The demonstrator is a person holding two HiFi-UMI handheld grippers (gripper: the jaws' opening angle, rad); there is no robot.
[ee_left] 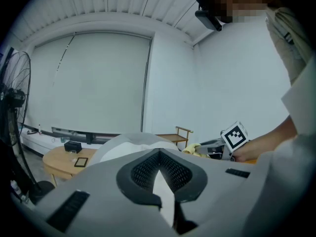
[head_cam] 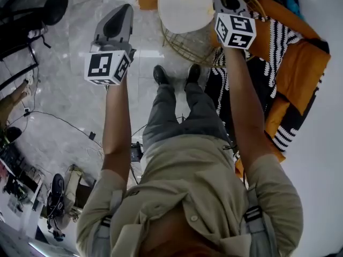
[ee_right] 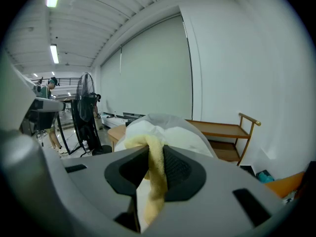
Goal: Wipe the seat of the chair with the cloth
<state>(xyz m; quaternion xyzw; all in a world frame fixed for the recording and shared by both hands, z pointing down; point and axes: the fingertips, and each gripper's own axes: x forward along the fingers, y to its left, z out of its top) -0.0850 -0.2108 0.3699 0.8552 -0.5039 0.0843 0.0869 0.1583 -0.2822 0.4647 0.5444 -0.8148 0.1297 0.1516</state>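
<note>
Right gripper (ee_right: 154, 154) pinching yellow cloth (ee_right: 157, 181), strip running down between jaws. Held at right edge of round white chair seat (head_cam: 182, 7); cloth-to-seat contact not clear. Left gripper (ee_left: 159, 154) pressed together at tips, nothing in it, raised over grey floor (head_cam: 69, 90) left of chair, apart from seat. Gold wire chair base (head_cam: 185, 44) under seat. Orange cushion (head_cam: 305, 63) with striped throw right of chair. Wooden trolley (ee_right: 222, 130) by wall behind.
</note>
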